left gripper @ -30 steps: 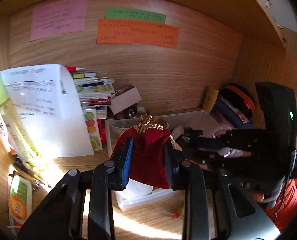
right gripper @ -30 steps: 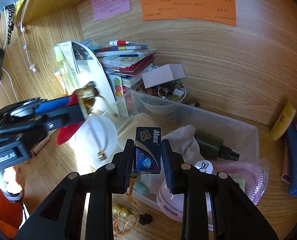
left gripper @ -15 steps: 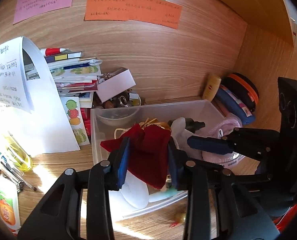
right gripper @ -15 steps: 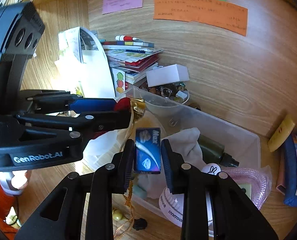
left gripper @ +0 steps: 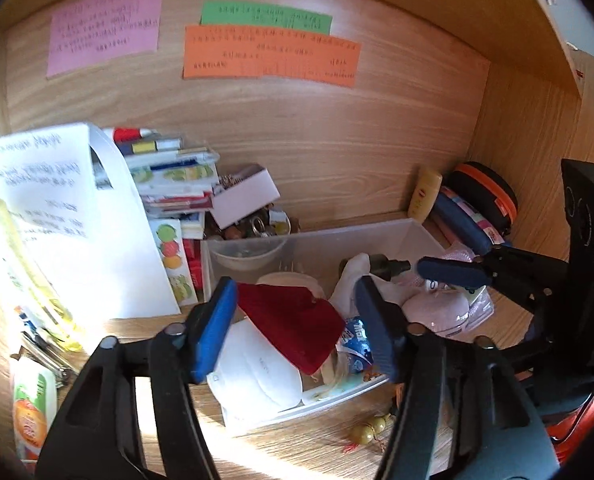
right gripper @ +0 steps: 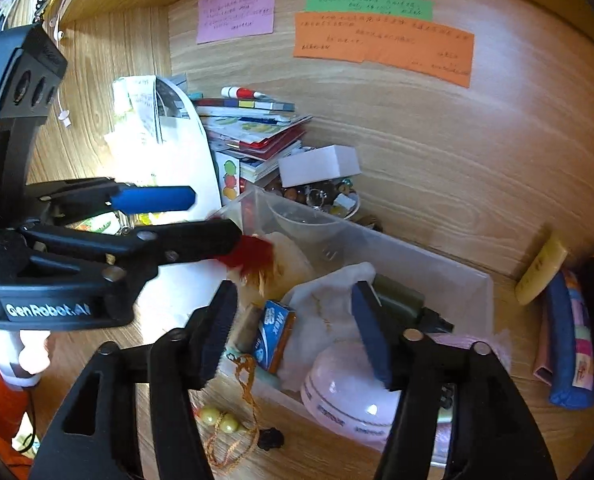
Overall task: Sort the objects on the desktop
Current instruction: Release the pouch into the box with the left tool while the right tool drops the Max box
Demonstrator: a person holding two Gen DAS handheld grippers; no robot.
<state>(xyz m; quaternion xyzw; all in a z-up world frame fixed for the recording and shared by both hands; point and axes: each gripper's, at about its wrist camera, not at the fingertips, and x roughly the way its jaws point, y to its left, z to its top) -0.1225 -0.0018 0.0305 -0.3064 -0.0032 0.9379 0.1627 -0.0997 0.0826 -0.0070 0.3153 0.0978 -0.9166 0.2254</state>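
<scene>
Nearest the right wrist camera, a beaded cord (right gripper: 233,420) lies on the desk (right gripper: 329,456) just in front of the bin (right gripper: 449,276). It looks light and limp, with hard round beads that would likely roll out of a pinch; the cord itself seems the better place to take it.

Both tongs stand spread and hold nothing. The right gripper (right gripper: 297,328) hangs over the bin's near edge, and between its fingers the blue box (right gripper: 275,334) lies tilted inside the bin against a white cloth (right gripper: 329,308). The box looks small, stiff and light, probably card, so it should take a firm pinch across its flat faces. The left gripper (left gripper: 293,320) hangs over the bin's left end, with the red pouch (left gripper: 293,326) lying below it on a white pad (left gripper: 257,368). The pouch reads as velvet, soft and floppy; I would take it at the gathered neck, where the gold trim shows in the right view, since a pinch on the body would likely just bunch the fabric.

Further in sit a pink jar (right gripper: 349,392), smooth and rounded and so probably slippery, and a clear bowl (left gripper: 249,252), which may be brittle. Beyond the bin are a white box (right gripper: 319,164), a stack of books (right gripper: 257,128) and coloured notes (right gripper: 381,44) on the back wall.
</scene>
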